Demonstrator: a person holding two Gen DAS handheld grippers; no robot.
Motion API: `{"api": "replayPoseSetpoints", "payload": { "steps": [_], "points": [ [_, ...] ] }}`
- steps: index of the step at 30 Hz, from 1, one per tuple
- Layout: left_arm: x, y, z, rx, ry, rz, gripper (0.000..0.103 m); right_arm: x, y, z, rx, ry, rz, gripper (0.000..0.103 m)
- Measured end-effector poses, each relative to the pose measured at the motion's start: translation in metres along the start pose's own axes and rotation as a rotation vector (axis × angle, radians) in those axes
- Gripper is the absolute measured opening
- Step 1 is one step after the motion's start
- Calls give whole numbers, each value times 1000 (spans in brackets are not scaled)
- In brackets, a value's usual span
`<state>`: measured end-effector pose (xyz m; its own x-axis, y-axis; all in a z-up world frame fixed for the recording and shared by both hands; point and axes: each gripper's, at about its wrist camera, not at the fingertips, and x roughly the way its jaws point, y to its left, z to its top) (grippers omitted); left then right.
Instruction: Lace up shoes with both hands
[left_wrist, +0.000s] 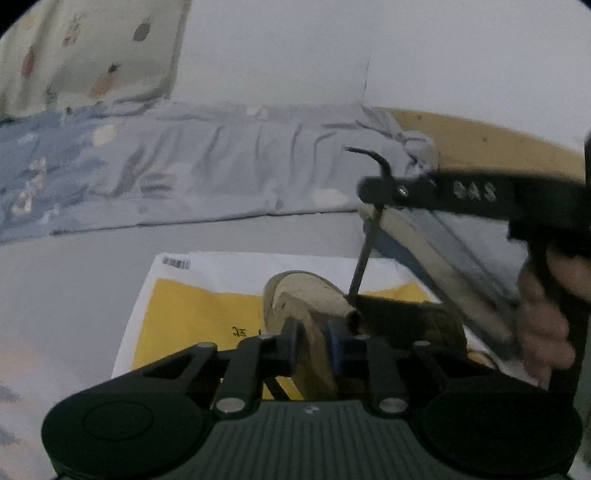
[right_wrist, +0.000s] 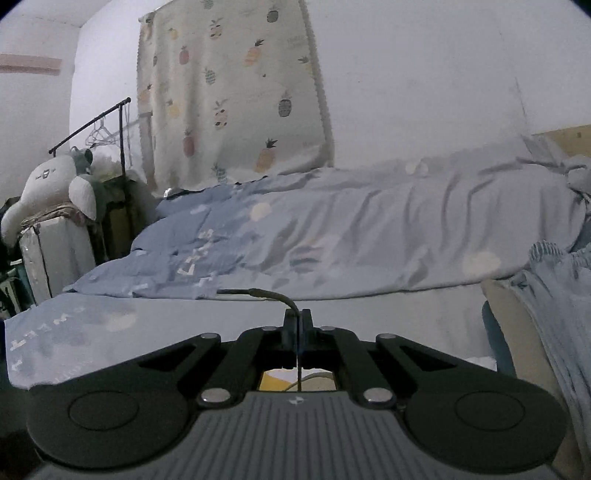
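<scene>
We see one tan canvas shoe (left_wrist: 314, 295) clamped by our left gripper (left_wrist: 314, 341); our right gripper (right_wrist: 297, 325) pinches one dark lace (left_wrist: 364, 254); the shoe's heel is hidden.

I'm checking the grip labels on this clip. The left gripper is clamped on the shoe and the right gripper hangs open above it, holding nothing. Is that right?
Not quite. The left gripper is indeed clamped on the shoe, but the right gripper is shut, pinching the dark lace, which runs taut up from the shoe. Both wrist views show it.
</scene>
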<state>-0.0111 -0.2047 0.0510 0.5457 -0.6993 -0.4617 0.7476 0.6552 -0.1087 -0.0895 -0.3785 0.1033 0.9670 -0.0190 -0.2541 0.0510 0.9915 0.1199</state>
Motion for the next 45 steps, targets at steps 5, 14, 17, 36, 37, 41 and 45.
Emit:
{"api": "replayPoseSetpoints", "payload": {
  "steps": [5, 14, 17, 36, 37, 41, 45],
  "points": [
    [9, -27, -5, 119, 9, 94, 4, 11, 5, 8, -43, 25, 20, 0],
    [22, -47, -6, 212, 37, 165, 4, 16, 27, 35, -85, 52, 73, 0],
    [25, -48, -7, 208, 37, 168, 4, 13, 31, 55, -114, 26, 101, 0],
    [21, -43, -7, 172, 13, 160, 6, -87, -13, 169, 17, -368, -14, 0],
    [20, -42, -8, 159, 4, 154, 8, -81, -20, 157, 46, -345, -49, 0],
    [15, -31, -4, 84, -14, 116, 27, -60, -44, 108, 119, -256, -213, 0],
    [10, -16, 0, -1, -37, 102, 44, -39, -43, 75, 60, -170, -246, 0]
  ]
}}
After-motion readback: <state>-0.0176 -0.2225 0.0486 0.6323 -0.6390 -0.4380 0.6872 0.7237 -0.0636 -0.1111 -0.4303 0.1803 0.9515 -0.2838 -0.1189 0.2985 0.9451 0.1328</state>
